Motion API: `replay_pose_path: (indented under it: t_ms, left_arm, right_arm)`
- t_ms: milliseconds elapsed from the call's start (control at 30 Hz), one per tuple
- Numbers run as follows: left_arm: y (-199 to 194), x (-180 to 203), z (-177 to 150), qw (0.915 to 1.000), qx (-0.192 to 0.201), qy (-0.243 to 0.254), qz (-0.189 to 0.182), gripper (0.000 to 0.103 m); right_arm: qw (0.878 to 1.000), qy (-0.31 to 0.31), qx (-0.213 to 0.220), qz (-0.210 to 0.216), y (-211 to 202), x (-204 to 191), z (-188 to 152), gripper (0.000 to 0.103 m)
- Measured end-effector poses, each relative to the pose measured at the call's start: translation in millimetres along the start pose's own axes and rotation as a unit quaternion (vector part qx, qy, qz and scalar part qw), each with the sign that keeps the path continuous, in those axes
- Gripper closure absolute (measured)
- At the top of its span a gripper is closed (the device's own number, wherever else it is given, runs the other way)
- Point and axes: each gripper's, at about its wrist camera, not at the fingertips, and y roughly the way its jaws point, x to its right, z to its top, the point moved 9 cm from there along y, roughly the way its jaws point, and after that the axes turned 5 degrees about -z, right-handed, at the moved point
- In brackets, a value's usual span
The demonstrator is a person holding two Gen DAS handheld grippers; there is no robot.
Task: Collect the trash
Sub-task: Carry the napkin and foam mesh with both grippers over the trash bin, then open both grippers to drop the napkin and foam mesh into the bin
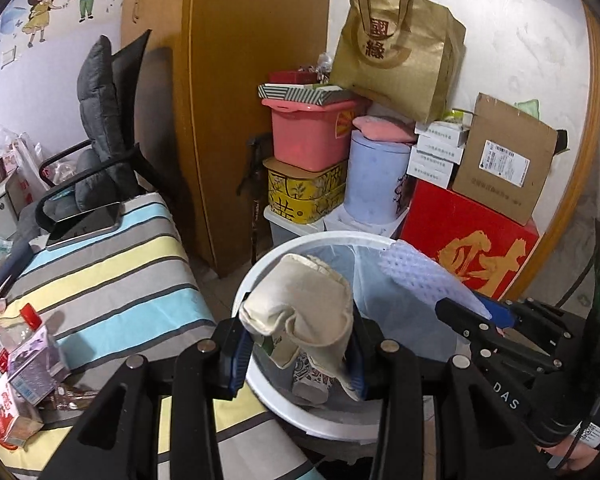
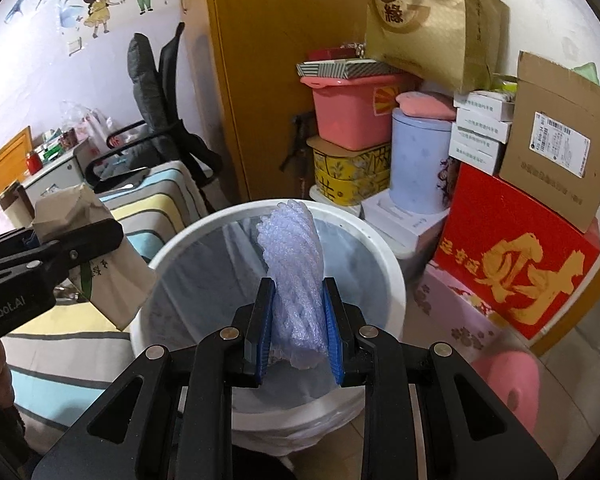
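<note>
Left-wrist view: left gripper (image 1: 296,354) clamps a crumpled beige paper carton (image 1: 300,308) between its blue pads, held over the near rim of the white trash bin (image 1: 260,280). More cartons (image 1: 16,380) lie on the striped bed (image 1: 112,264).

Right-wrist view: right gripper (image 2: 299,334) pinches a bluish foam net sleeve (image 2: 292,264) above the lined bin, beside stacked boxes (image 2: 512,256).

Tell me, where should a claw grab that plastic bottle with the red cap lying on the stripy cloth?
Grab the clear plastic bottle with the red cap across its narrow neck just under the cap, coming from above. It lies tilted among milk cartons on the striped cloth, so its sides are crowded while the cap end sticks up free.
</note>
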Motion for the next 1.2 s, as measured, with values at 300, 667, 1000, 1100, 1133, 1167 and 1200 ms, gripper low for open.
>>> replay_pose_path:
  t_ms: [300, 667, 1000, 1100, 1133, 1167, 1200]
  left_arm:
    - [14, 3, -1, 0.9999, -0.012, 0.000, -0.010, 0.058]
    - [10, -3, 0, 0.9999, -0.008, -0.005, -0.010, 0.038]
    - [-18, -28, -3, 0.9996, 0.008, -0.021, 0.018, 0.037]
    - [-28, -36, -5, 0.9992, 0.014, -0.027, 0.027, 0.037]
    - [-32, -39, -6, 0.9990, 0.015, -0.028, 0.030, 0.037]
    - [-35, -41, -6, 0.9989, 0.018, -0.028, 0.033, 0.037]
    - [-38, -44, -6, 0.9988, 0.019, -0.029, 0.036, 0.037]
  right_arm:
    - [1.000, -0.009, -0.016, -0.013, 11, 7, -3, 0.075]
    - [0.999, -0.016, -0.024, -0.022, 14, 8, -4, 0.045]
    - [1.000, -0.019, -0.006, -0.012, 2, -7, 2, 0.045]
    - [1.000, -0.022, 0.000, -0.009, -2, -14, 4, 0.045]
    - [1.000, -0.023, 0.001, -0.008, -4, -16, 4, 0.045]
    - [1.000, -0.025, 0.003, -0.006, -5, -19, 5, 0.045]
    - [1.000, -0.027, 0.005, -0.005, -7, -22, 6, 0.045]
